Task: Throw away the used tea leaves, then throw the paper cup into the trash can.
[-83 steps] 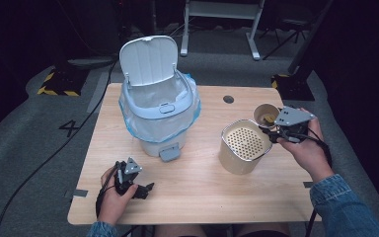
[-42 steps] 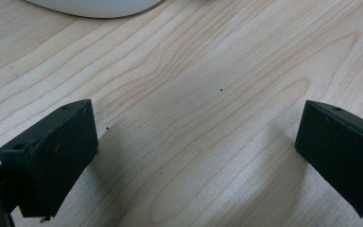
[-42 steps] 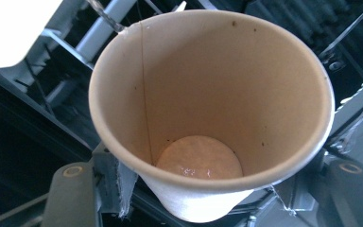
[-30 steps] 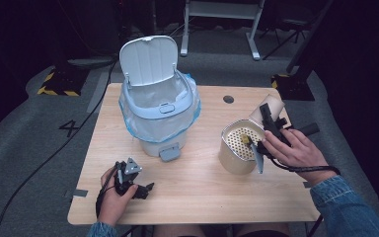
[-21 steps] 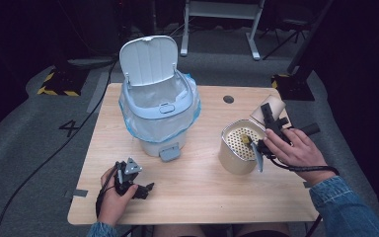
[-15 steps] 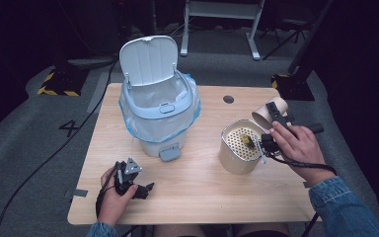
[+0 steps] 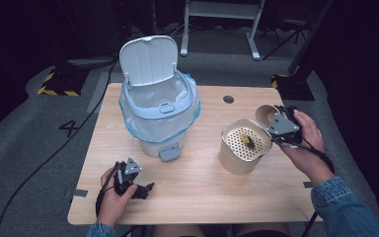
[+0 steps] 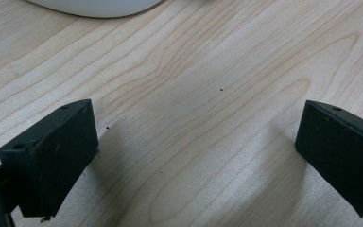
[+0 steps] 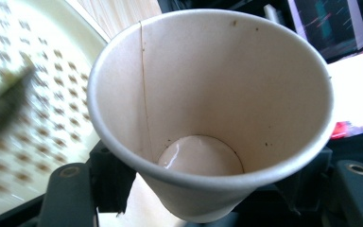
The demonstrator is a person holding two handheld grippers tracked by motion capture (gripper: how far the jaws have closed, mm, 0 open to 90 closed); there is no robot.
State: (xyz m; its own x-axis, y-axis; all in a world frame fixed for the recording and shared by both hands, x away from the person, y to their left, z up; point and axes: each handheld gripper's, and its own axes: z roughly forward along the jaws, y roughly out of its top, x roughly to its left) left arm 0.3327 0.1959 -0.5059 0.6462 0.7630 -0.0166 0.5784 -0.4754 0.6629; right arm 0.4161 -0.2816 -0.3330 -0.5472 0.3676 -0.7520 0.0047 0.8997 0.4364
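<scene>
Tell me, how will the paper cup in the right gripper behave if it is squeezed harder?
The paper cup looks thin-walled, so it would probably dent or fold. It appears nearly empty, only a wet film at its bottom, so likely very light. The right gripper holds it low on the tapered wall, so it might slip upward.

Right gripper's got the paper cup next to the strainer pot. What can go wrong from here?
1. The paper cup sits tilted in the right gripper, whose jaws have just been opening slightly; it might slip.
2. A film of liquid shows at the cup's bottom; it may drip on the table.
3. The cup is close to the perforated container; a swing might nudge it.
</scene>
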